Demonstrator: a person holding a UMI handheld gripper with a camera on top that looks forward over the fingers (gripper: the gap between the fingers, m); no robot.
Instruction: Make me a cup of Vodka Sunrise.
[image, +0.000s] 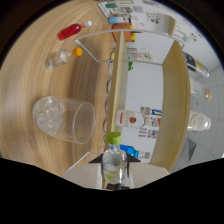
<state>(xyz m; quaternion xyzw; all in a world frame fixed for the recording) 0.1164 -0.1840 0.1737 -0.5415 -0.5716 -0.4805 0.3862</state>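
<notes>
Gripper (114, 172): fingers closed on a small clear bottle with a green cap (114, 159), held just ahead of the camera. Glass with ice (64, 119): on the wooden table (35, 65), beside the held bottle. Red bottle (69, 31) and orange-capped clear bottle (61, 57): farther along the table. White-labelled bottle (136, 120): on the shelf (176, 100) beyond.

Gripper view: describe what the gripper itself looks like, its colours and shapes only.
The gripper shows two pale, cream-white fingers that are broad and flat, widening toward the camera. Each ends in a small dark, triangular tip pointing inward. Below them the gripper's body is a black mass with a wavy upper outline. No cables, markings, sleeve or hand are visible.
</notes>
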